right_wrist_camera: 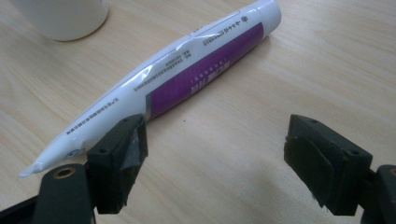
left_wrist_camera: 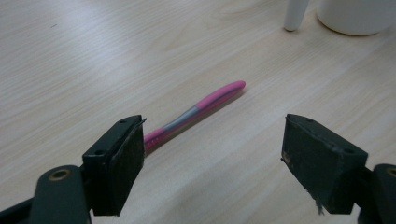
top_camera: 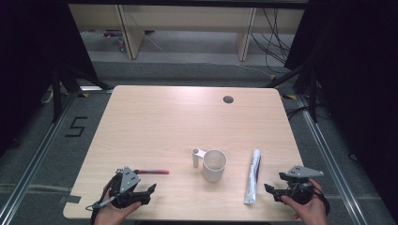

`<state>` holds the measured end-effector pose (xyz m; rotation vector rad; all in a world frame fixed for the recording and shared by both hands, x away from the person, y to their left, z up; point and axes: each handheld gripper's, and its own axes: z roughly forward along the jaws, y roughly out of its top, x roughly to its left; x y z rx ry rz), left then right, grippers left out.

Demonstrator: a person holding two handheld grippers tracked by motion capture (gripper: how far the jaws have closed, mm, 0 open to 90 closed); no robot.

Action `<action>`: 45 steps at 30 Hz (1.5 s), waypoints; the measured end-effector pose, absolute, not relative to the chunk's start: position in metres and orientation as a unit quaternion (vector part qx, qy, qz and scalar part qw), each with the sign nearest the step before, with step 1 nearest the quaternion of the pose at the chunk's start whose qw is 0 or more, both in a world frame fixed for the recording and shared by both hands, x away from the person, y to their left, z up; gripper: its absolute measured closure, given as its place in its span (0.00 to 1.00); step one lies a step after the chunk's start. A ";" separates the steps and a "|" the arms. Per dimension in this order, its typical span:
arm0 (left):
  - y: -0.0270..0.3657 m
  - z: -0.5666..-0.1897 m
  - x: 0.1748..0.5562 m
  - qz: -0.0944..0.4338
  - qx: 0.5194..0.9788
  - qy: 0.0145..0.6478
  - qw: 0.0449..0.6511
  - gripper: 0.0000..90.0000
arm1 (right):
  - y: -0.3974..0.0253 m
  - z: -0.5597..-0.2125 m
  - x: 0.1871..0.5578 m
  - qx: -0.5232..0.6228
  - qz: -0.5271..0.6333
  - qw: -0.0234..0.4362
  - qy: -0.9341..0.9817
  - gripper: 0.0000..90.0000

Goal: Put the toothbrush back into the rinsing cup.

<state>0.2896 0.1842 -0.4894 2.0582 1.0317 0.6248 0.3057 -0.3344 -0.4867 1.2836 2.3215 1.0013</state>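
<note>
Left gripper [top_camera: 141,194], right gripper [top_camera: 277,190]: jaws released. Pink pen [left_wrist_camera: 196,113], tube [right_wrist_camera: 173,79] lie off-centre; either likely nudged aside.

A white mug [top_camera: 214,165] stands upright mid-table, its handle toward the far left. The wooden table [top_camera: 164,122] has a round cable hole [top_camera: 228,99] near its far edge.

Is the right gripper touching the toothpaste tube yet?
Cannot tell. In the right gripper view the open right gripper has one jaw overlapping the toothpaste tube, hiding any gap. The high view shows them close, but too small to judge.
</note>
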 end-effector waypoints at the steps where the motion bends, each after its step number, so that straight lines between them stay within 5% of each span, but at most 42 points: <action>1: 0.184 -0.489 0.291 0.241 0.804 0.399 0.369 0.23 | -0.334 -0.487 0.306 0.447 0.349 0.152 0.810 0.25; 9: 0.176 -0.490 0.308 0.232 0.813 0.389 0.365 0.36 | -0.334 -0.487 0.306 0.445 0.348 0.149 0.812 0.25; 22: 0.165 -0.498 0.334 0.232 0.830 0.358 0.359 0.91 | -0.334 -0.487 0.307 0.439 0.351 0.151 0.813 0.26; 29: 0.158 -0.502 0.345 0.224 0.837 0.353 0.353 0.99 | -0.334 -0.487 0.306 0.441 0.347 0.153 0.813 0.26; 45: 0.144 -0.510 0.351 0.200 0.842 0.357 0.353 0.99 | -0.333 -0.488 0.307 0.431 0.350 0.150 0.818 0.27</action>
